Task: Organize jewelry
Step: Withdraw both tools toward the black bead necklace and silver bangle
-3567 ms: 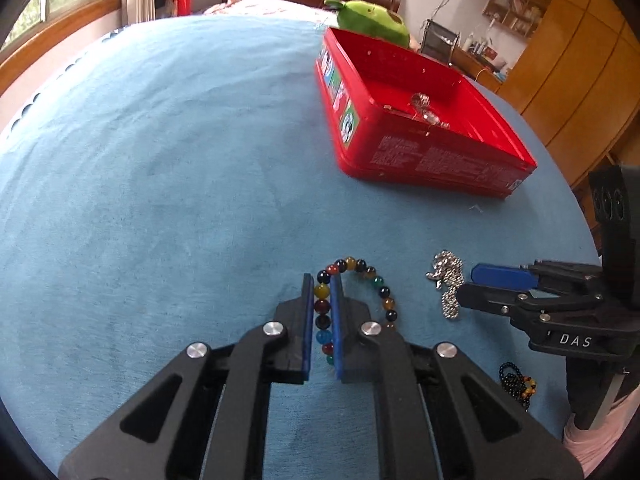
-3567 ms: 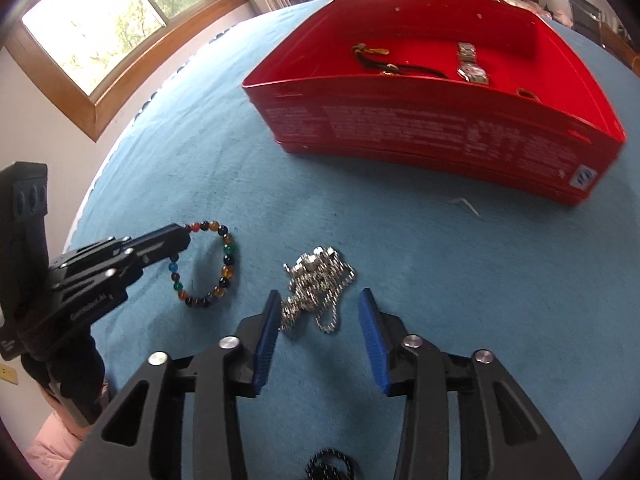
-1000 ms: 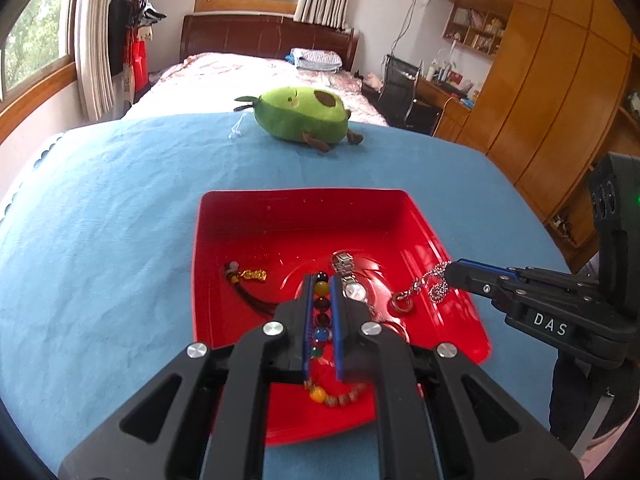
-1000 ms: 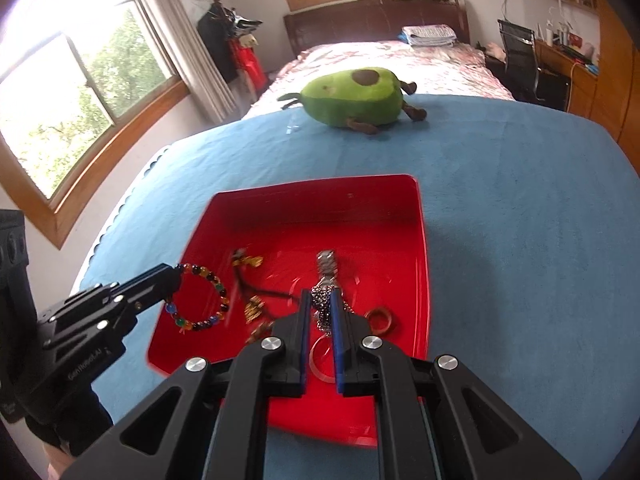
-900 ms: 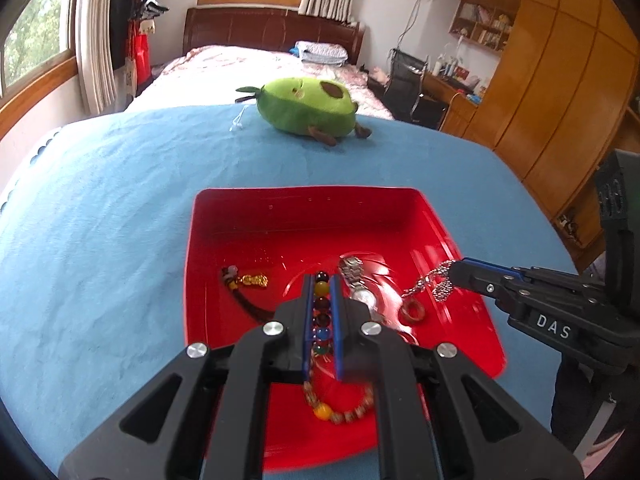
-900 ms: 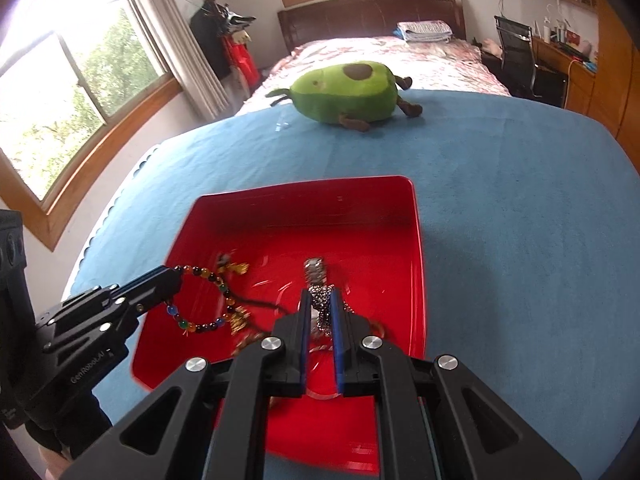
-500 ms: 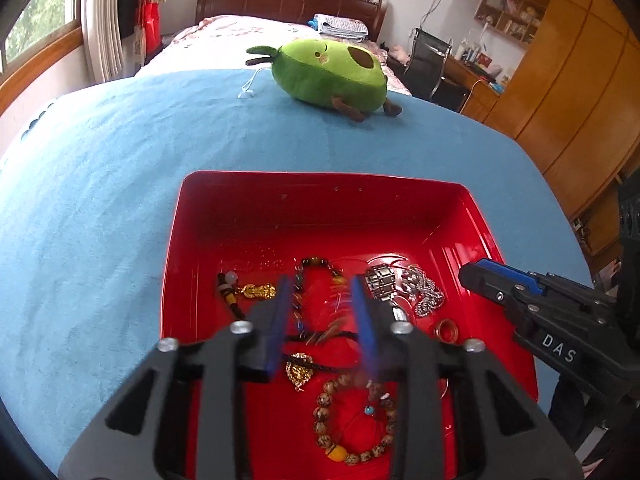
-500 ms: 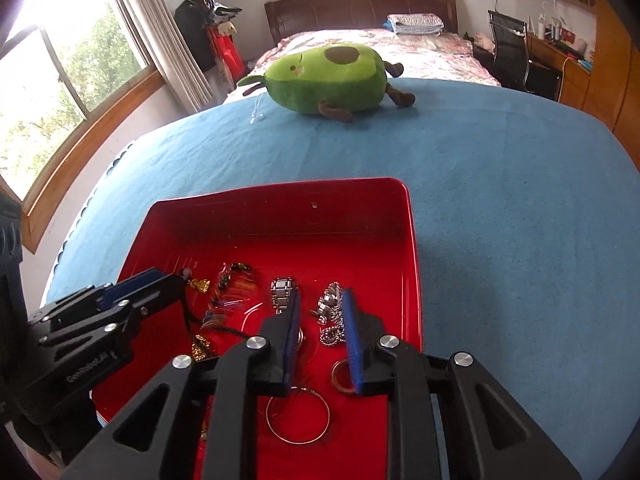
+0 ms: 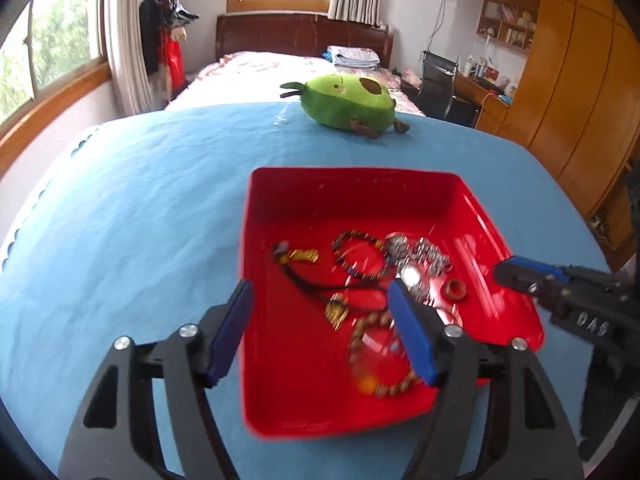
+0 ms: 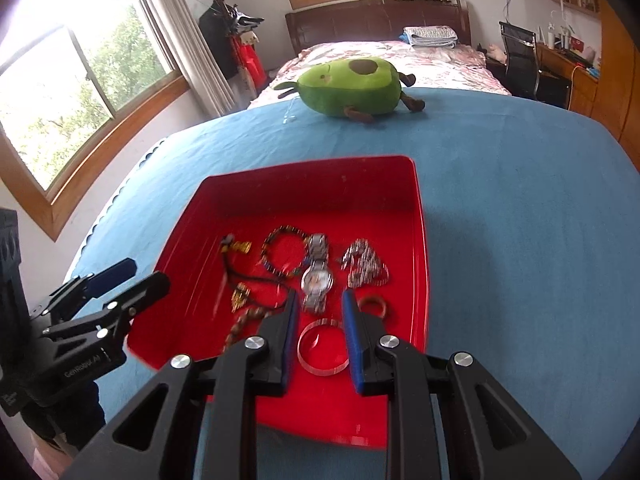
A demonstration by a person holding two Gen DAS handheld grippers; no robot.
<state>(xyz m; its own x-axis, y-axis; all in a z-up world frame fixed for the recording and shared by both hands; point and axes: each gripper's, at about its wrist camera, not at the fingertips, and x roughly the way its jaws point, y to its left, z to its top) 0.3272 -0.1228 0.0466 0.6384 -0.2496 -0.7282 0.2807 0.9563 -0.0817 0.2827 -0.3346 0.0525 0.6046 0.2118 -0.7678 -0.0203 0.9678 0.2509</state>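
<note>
Bedroom: windows at 9 and 12 o'clock, bed (image 10: 400, 54) at 12, wooden wardrobe (image 9: 576, 80) at 2. Blue-clothed counter (image 10: 520, 200) across the foreground, green avocado plush (image 10: 352, 84) at its far edge, 12 o'clock. Red tray (image 10: 420, 240) on the counter at centre, just ahead of both tools. Left hand-held gripper (image 9: 320, 332) over the tray's near-left corner, jaws wide and opening, nothing pinched; left pad outside the tray wall, right pad above the tray floor. Right hand-held gripper (image 10: 320, 332) over the tray's near edge, jaws slightly parted, empty; clear bangle (image 10: 323, 347) lying on the tray floor seen between them, not gripped. Inside the tray, loose on the floor: wristwatch (image 10: 317, 276) at centre, silver chain (image 10: 365, 265) at its 3 o'clock, dark multicolour bead bracelet (image 10: 282, 254) at its 9 o'clock, black cord with gold charms (image 10: 238, 276) further toward 9, brown bead bracelet (image 9: 380, 356) at 6–7 o'clock, blurred, small reddish ring (image 10: 374, 305) at 4 o'clock. Motion blur on nearer items.
</note>
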